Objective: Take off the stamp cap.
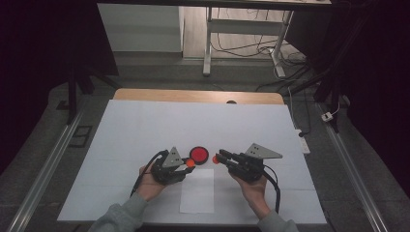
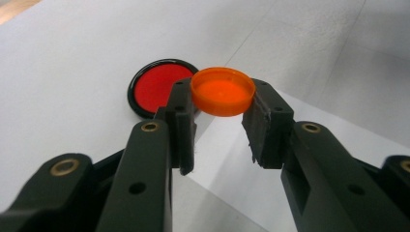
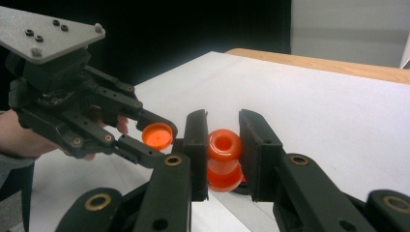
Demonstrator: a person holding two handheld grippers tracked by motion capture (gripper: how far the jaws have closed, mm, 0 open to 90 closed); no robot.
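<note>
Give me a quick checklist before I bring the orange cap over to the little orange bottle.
1. Left gripper shut on the orange cap: ok.
2. Right gripper shut on the small orange bottle: ok.
3. Bottle mouth open and facing up: ok.
4. Cap's open side facing the bottle: cannot tell.
5. Cap and bottle apart, gap between them clear: ok.
6. Red dish below the gap, not touching either gripper: ok.
</note>
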